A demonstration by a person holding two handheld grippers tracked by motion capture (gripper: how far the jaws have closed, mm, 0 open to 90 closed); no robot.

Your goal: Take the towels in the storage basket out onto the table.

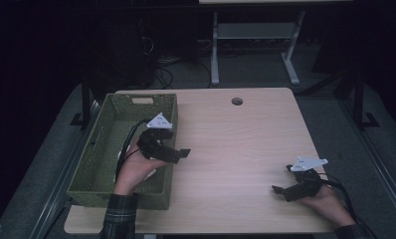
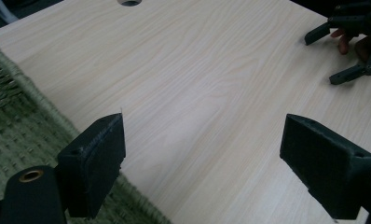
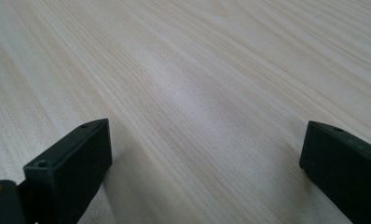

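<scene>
At the left of the high view, the left tool [image 1: 178, 153] hangs over the right rim of a green woven basket [image 1: 101, 149], its jaws wide apart and holding nothing, pointing toward the middle of the table [image 1: 236, 144]. The basket is the nearest thing to it: a long rectangular bin whose long axis runs from the lower left of the frame toward the upper middle, with a handle slot in its far end. It looks empty inside. In the left gripper view its coarse weave lies at the lower left, just under the left jaw, so the left hand [image 1: 136, 172] is by far the nearer one for any work with it.

The right tool [image 1: 281, 190] rests low at the lower right, well apart from the basket, its jaws also spread over bare pale wood. The table is smooth, light-grained board with a round cable hole [image 1: 237, 101] near its far edge.
</scene>
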